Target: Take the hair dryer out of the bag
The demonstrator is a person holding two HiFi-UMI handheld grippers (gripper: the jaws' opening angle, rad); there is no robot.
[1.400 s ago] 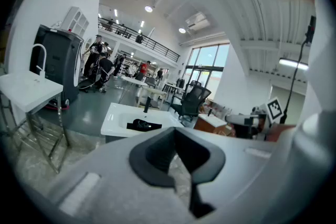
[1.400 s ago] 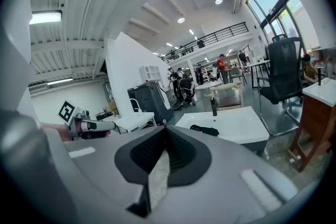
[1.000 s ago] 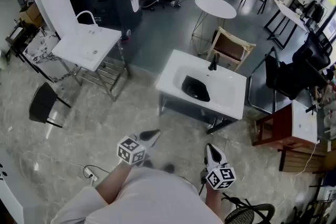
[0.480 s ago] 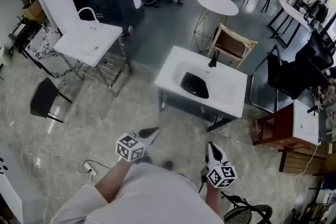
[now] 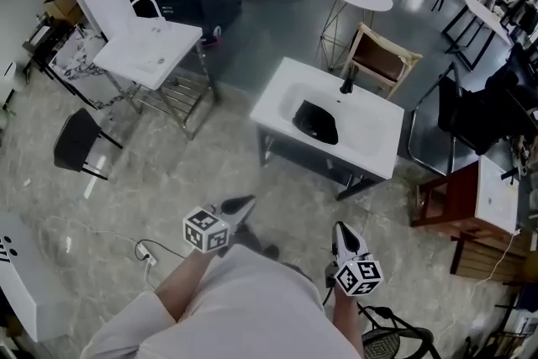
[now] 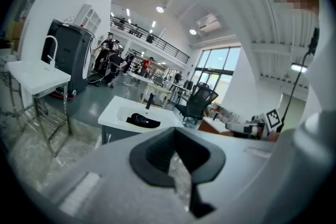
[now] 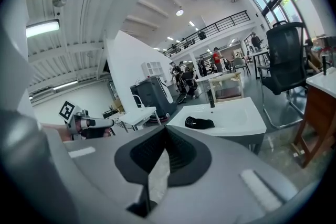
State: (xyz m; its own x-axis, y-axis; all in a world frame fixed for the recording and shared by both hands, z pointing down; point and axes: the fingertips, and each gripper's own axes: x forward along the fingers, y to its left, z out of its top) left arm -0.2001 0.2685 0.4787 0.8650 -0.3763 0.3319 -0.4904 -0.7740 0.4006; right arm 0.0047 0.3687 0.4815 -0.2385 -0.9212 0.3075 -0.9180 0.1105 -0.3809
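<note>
A black bag [image 5: 315, 122] is seen lying in the basin of the white sink [image 5: 370, 149], just in front of the black faucet [image 5: 346, 81]. The hair dryer itself cannot be made out. The bag is kept inside the basin's rim, and the flat white ledge around it is bare on the near and right sides.

The sink is carried on a dark metal frame. A broad stretch of marbled floor [image 5: 168, 181] is left open between its near edge and the person, crossed only by a cable and power strip [image 5: 149, 257] at the lower left.

Both tools are held low and close to the body, well apart from the sink. The left gripper [image 5: 246, 203] is shown with its jaws pressed together on nothing, and the right gripper [image 5: 340, 229] likewise.

The sink is flanked on the right by a black office chair [image 5: 475, 118] and a red-brown side table [image 5: 454, 193]. A wooden chair [image 5: 382, 59] is set just behind it. A second white sink [image 5: 147, 55] on a steel frame is placed well to the left.
</note>
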